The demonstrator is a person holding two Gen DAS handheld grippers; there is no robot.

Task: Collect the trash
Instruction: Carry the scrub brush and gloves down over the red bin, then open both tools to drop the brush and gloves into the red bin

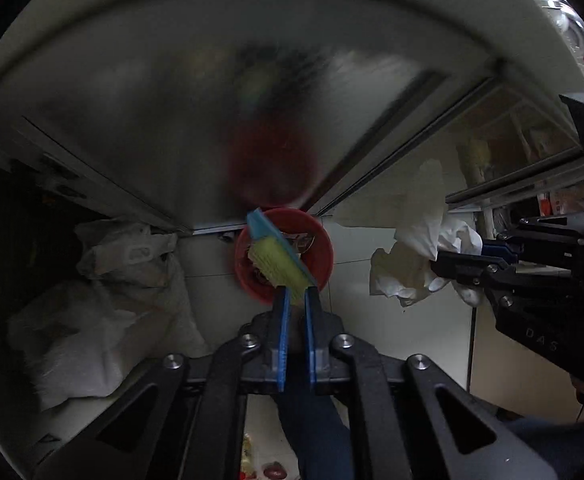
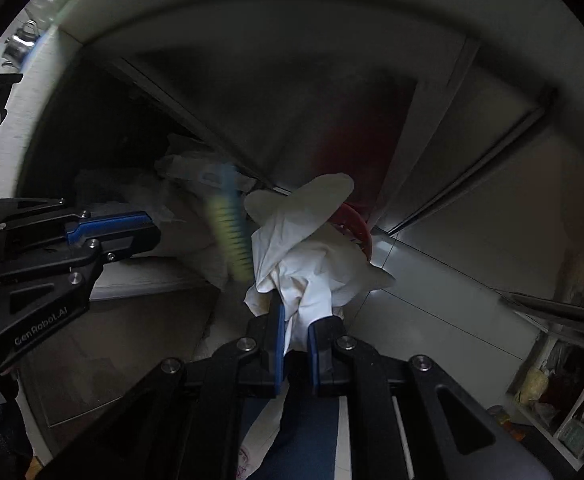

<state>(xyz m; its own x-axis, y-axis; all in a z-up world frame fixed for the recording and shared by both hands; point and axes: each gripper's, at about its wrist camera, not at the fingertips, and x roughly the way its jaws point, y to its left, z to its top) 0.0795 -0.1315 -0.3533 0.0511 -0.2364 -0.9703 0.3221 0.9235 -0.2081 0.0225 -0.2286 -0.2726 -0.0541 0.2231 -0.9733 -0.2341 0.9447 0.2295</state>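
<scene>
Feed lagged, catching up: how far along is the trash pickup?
Midway. Left gripper holds a yellow-and-blue packet above the red bin, which seems to hold scraps already. Right gripper clamps crumpled white tissue, not yet dropped. Both still need releasing.

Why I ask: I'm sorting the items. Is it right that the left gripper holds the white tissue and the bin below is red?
Not quite. The left gripper is shut on a yellow-and-blue sponge, as the left wrist view shows; the white tissue is in the right gripper. The bin below is red.
</scene>
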